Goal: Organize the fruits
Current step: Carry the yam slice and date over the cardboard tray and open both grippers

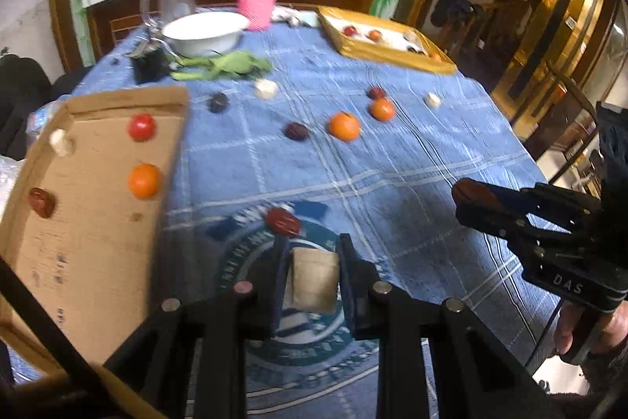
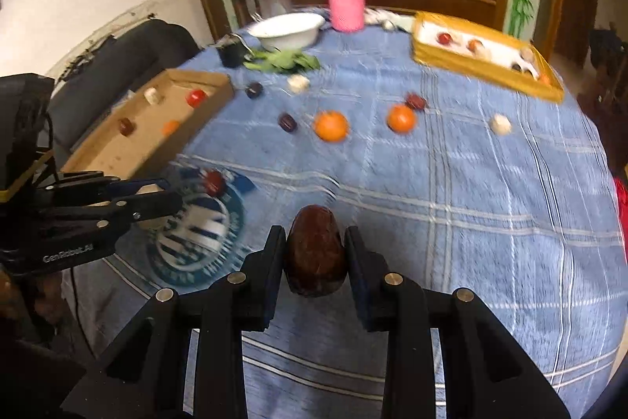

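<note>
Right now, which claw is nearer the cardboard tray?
Left. The left claw, holding a pale cube, sits just beside the cardboard tray; the right claw, gripping a red date, is farther off.

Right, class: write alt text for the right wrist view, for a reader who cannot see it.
The right gripper holds a dark red date between its fingers above a blue checked tablecloth. Oranges, dates and pale pieces lie scattered beyond, between a cardboard tray on the left and a yellow tray at the far right.
</note>
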{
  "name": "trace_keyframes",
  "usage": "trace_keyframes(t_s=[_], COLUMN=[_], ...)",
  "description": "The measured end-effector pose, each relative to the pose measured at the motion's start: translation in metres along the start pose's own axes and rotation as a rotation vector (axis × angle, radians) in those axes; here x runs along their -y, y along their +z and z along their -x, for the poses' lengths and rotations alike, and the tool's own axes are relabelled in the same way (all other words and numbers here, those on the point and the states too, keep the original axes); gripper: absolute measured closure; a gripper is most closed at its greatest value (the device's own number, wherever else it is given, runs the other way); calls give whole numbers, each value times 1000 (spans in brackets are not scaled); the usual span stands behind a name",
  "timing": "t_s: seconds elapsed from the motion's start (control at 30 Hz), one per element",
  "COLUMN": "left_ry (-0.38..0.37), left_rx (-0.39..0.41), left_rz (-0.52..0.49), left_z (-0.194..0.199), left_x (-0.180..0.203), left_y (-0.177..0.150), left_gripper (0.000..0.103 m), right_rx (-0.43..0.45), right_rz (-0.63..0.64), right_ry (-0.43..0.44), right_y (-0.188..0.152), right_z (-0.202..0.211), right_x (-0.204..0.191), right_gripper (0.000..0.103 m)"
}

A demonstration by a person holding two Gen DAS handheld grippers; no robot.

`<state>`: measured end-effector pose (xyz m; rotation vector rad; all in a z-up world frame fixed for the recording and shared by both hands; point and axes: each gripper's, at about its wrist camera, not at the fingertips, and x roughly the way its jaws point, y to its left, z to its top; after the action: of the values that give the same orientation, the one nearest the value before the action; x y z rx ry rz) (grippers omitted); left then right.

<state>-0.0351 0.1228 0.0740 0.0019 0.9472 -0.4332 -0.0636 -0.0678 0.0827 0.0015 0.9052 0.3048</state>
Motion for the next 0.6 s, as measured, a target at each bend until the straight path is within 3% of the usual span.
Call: trace_keyframes(t_s=[0.27,0.6], left_ry=[58,181], left_rx=[54,76], left_rz=[93,217], left_z=[25,48], left_x=[-60,-153], left_y=[5,-4], left_gripper=[76,76], right_rx=[2,-12], right_rz=[71,169], right_ry=[49,177], right_y=[28,77], right_z=[-17,-58], right_x=[-47,-133], right_gripper=[73,74])
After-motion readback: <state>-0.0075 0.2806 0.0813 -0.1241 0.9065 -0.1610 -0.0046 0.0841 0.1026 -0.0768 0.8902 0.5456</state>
